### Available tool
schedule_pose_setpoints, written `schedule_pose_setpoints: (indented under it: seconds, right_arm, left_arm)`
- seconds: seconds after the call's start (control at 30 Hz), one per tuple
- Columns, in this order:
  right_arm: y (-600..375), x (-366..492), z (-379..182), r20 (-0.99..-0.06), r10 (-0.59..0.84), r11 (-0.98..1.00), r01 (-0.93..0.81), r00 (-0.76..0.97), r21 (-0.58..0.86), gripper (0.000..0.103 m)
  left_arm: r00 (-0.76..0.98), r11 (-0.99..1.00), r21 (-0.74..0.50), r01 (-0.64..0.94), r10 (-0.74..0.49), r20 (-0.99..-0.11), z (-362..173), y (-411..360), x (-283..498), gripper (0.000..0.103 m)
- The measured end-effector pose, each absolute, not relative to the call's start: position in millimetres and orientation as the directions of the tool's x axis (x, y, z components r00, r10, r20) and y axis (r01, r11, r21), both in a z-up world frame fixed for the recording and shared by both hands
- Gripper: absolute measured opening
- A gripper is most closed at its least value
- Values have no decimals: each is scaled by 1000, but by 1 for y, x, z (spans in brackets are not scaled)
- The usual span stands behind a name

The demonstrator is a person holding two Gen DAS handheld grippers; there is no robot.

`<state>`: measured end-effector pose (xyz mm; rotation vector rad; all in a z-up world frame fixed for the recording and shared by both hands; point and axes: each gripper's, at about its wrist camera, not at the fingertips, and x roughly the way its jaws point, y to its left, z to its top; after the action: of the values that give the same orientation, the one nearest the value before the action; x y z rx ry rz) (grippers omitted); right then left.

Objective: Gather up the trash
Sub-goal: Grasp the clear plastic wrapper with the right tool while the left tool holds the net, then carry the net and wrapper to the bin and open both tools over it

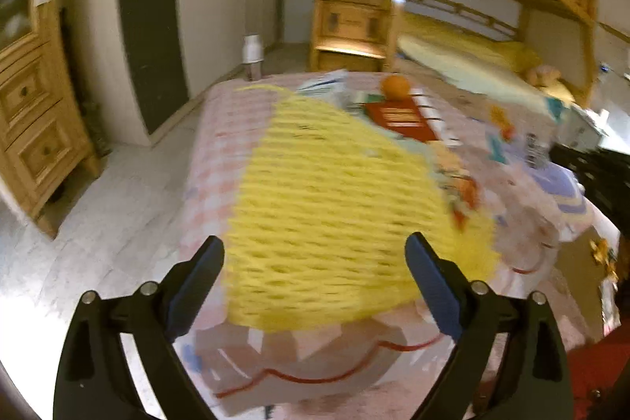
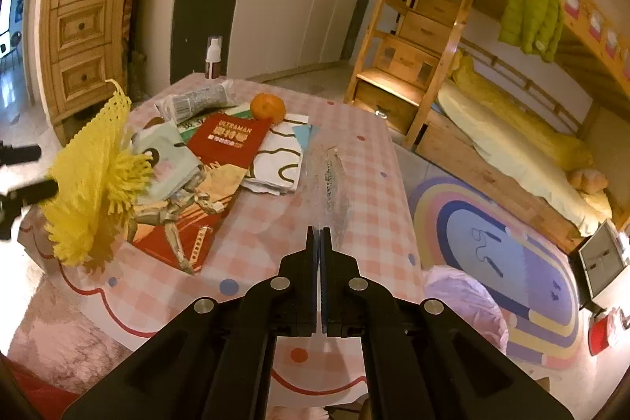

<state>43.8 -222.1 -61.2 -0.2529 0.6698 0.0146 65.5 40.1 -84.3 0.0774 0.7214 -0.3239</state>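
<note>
hovering over the table (image 2: 366, 160), we've got both grippers up in the air. our left gripper (image 1: 315, 258) has its jaws spread wide, and the yellow net (image 1: 334, 191) fills the gap ahead of them, blurred; from the left camera we can't tell whether either finger touches it. the right camera shows the net (image 2: 90, 176) at the table's left edge, fanned out with a frayed end, right against the dark tips of the left gripper (image 2: 27, 191), yet contact is hard to judge there too.

our right gripper (image 2: 319, 235) has its jaws pressed together with nothing between them, poised above the pink checked cloth (image 2: 378, 207).

across the table sits the clutter: a red booklet (image 2: 230, 140) marked ultraman, an orange (image 2: 267, 107) just behind it, a crumpled wrapper (image 2: 199, 101) to the orange's left, a white paper with brown squiggles (image 2: 277, 160) to the booklet's right, a pale green packet (image 2: 165, 160) just beside the net. a spray bottle (image 2: 214, 58) stands at the far edge. in the left view the orange (image 1: 395, 87) and booklet (image 1: 401, 119) lie beyond the net.

off to the right, a bunk bed (image 2: 512, 128) with a green jacket (image 2: 531, 10) hanging on its rail, and a rainbow rug (image 2: 492, 254) on the floor.
</note>
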Motion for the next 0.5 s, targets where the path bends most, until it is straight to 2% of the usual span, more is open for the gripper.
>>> schedule_pose_setpoints:
  seconds: [0.13,0.23,0.4,0.43,0.5]
  right_arm:
    - [-223,46,-61,-628,-40,975,-107,777,-194,0]
    - [-226,46,-61,-636,-24,979,-110,771,-170,0]
    - [-231,43,-61,-638,-12,983,-108,770,-149,0]
    - [-232,43,-61,-639,-10,984,-108,769,-145,0]
    - [-232,43,-62,-639,-4,985,-109,769,-137,0]
  left_arm:
    - [679,930,-38,365,-294,-673,-92,16,66,91]
    - [650,931,-5,366,-260,-714,-108,1,76,91]
    - [613,931,-63,360,-287,-736,-120,0,84,91]
    - [611,929,-67,363,-292,-736,-121,0,84,89]
    - [603,925,-87,370,-310,-735,-122,2,85,78]
